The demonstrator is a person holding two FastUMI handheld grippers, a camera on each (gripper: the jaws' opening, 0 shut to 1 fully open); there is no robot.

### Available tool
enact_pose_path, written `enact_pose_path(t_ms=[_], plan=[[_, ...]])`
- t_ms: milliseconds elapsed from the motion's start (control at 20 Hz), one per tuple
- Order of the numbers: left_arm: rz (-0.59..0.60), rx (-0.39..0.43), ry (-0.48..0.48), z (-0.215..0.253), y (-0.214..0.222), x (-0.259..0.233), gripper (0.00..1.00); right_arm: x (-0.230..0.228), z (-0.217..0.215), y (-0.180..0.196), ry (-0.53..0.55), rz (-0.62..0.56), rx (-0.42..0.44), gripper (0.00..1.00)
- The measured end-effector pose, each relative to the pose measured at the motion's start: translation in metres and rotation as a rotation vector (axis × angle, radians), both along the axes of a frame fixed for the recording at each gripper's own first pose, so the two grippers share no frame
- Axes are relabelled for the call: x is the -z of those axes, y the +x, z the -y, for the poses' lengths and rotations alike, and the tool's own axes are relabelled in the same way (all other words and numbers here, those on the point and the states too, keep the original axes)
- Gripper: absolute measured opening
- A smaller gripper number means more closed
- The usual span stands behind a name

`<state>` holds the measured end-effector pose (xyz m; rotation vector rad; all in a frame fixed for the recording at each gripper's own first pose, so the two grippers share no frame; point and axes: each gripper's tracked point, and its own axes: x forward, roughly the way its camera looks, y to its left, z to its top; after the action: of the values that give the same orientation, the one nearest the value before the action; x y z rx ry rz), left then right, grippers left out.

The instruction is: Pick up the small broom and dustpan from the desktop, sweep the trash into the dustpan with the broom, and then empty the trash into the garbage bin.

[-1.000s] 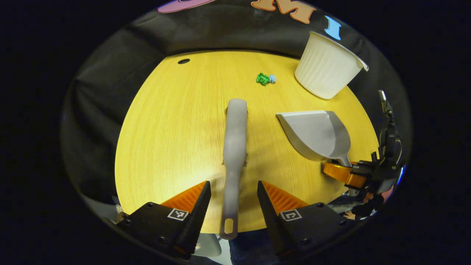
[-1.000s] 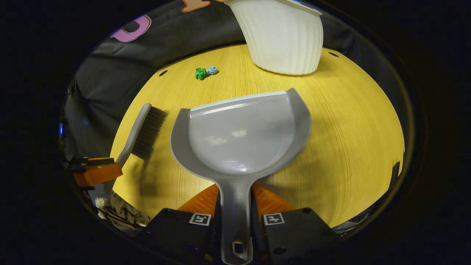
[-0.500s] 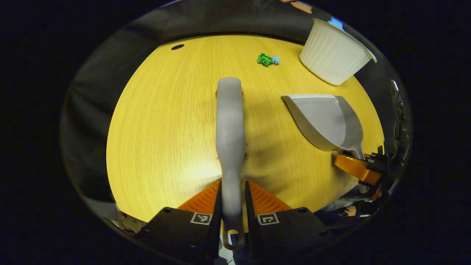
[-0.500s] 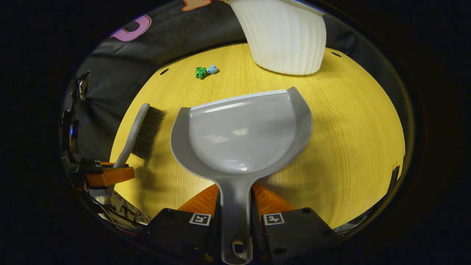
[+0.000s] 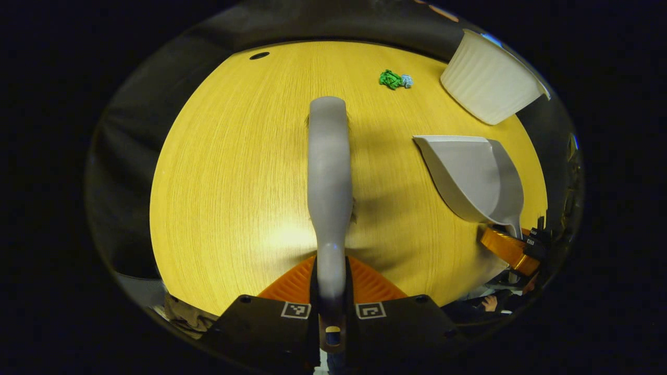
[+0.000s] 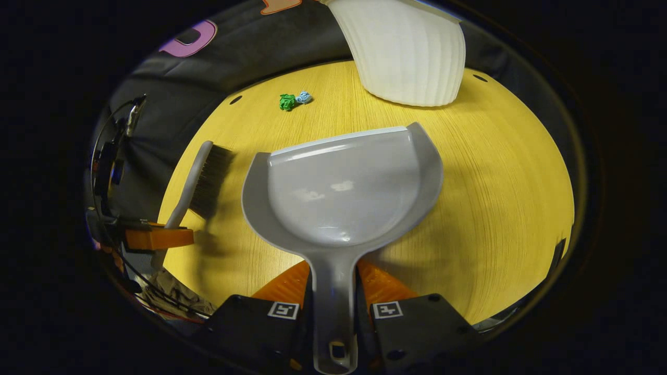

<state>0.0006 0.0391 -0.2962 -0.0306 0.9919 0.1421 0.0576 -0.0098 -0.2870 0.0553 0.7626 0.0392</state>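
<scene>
One broom (image 5: 328, 172), one dustpan (image 6: 338, 192), one bin (image 6: 409, 49), two trash wads (image 6: 292, 100) on counter (image 5: 234, 172). Left hand-held gripper (image 5: 330, 291) clenched on broom handle, long axis pointing away toward bin. Right hand-held gripper (image 6: 333, 291) clenched on dustpan handle, mouth facing bin. Trash left of bin.

Ahead of both jaws the table (image 5: 224, 172) lay open up to the trash (image 6: 293, 100); the garbage bin (image 6: 409, 52) blocked the far right.
</scene>
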Motion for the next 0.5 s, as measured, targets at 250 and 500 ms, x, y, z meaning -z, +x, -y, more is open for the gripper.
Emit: enact_pose_path(t_ms=[250,500], plan=[[0.031,0.100,0.054,-0.012,0.036,-0.010,0.17,0.001,0.001,0.000,-0.012,-0.016,-0.022,0.37],[0.080,0.243,0.190,-0.039,0.098,-0.032,0.17,0.002,0.001,-0.001,-0.011,-0.031,-0.028,0.37]])
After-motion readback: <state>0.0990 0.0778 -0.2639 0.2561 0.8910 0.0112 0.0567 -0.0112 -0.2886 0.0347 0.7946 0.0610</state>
